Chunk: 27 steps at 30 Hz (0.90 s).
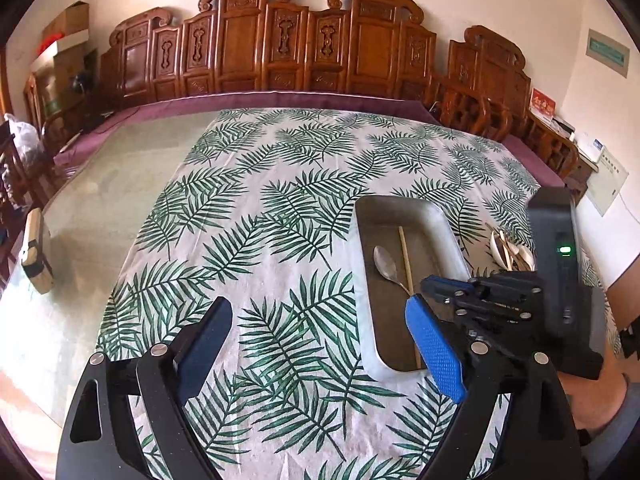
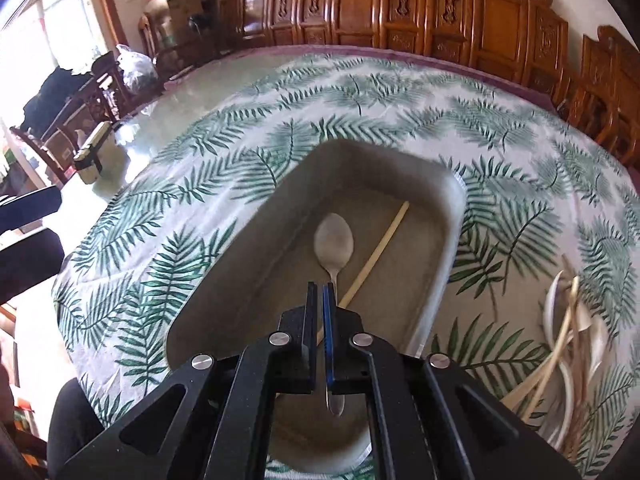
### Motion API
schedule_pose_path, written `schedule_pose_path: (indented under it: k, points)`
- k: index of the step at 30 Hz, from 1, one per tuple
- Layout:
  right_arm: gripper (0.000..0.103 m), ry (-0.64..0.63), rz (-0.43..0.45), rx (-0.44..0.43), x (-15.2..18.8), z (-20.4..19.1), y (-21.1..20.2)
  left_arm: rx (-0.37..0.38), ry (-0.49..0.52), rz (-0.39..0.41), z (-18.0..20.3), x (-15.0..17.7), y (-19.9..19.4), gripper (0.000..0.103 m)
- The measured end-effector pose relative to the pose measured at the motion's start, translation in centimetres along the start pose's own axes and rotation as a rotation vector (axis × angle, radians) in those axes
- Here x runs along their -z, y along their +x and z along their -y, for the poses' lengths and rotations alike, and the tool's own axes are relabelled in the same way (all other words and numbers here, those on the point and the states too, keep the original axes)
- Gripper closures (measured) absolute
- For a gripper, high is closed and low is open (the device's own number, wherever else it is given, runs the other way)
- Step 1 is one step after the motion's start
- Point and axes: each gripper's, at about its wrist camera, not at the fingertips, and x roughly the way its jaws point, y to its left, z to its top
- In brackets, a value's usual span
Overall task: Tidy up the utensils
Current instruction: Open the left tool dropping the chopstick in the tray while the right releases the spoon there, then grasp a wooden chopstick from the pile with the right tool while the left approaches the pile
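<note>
Setting: home dining room.
Large table (image 1: 100, 184) carried a fern-print cloth (image 1: 280, 208); carved wooden chairs (image 1: 248, 40) lined the far wall, cardboard boxes (image 1: 68, 24) stacked at far left.

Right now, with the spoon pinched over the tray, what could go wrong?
The right gripper grips the metal spoon by its thin handle, so it may pivot or slip. Released carelessly, it could knock the chopstick already in the tray. The unsorted pile sits close beside the tray, easy to bump.
</note>
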Motion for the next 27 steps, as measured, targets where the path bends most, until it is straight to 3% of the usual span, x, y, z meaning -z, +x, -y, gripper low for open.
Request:
schedule_pose_path:
  k: [7, 15, 18, 25, 27]
  points:
    - [0.098, 0.007, 0.118, -0.004, 1.1, 2.7, -6.7, 0.01, 0.02, 0.017, 1.3, 0.2, -0.6, 0.018]
    - [0.098, 0.046, 0.174, 0.08, 5.2, 10.0, -12.4, 0.042, 0.04, 0.034, 4.3, 0.2, -1.3, 0.018]
    - [0.092, 0.063, 0.165, 0.113, 6.8, 12.5, -12.8, 0.057, 0.053, 0.03, 6.0, 0.4, -1.3, 0.018]
    - [0.091, 0.135, 0.138, 0.129, 10.8, 17.3, -11.5, 0.1, 0.075, 0.018, 10.7, 0.9, -0.9, 0.018]
    - [0.084, 0.163, 0.134, 0.119, 11.5, 18.3, -10.9, 0.104, 0.084, 0.017, 12.0, 1.1, -0.9, 0.018]
